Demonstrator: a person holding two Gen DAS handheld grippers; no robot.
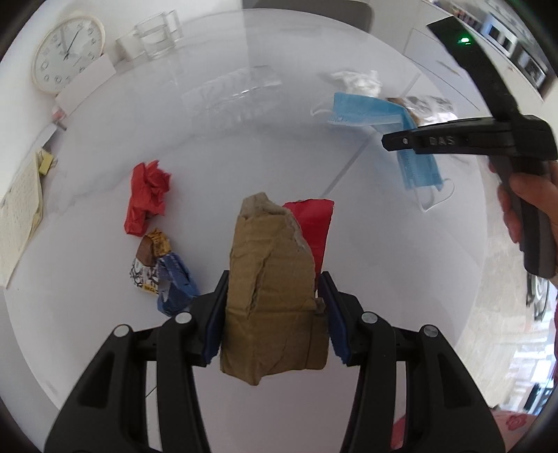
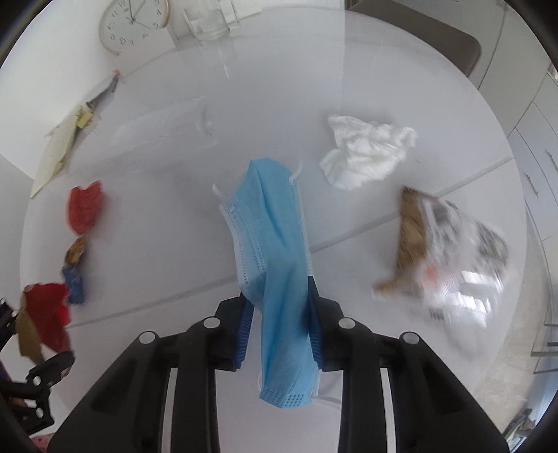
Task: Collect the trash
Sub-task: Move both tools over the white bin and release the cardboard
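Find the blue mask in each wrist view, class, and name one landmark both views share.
Left wrist view: the mask sits upper right, hanging from the right gripper.
Right wrist view: the mask hangs at centre, clamped between the right gripper's fingers.
Shared landmark: the wall clock, upper left in both views.

Round white table (image 1: 244,146), glossy top, against a white wall. Lying on it: crumpled red paper (image 1: 148,198), a brown-and-blue candy wrapper (image 1: 164,275) just beside it, a clear plastic bag (image 1: 233,90) near the middle, a crumpled white tissue (image 2: 366,153), and a blurred brown-and-clear printed wrapper (image 2: 443,251) near the tissue. At the wall side stand a round white clock (image 1: 68,52), a glass tumbler (image 1: 157,36), a white card (image 1: 87,83) and yellowish papers (image 1: 21,209).
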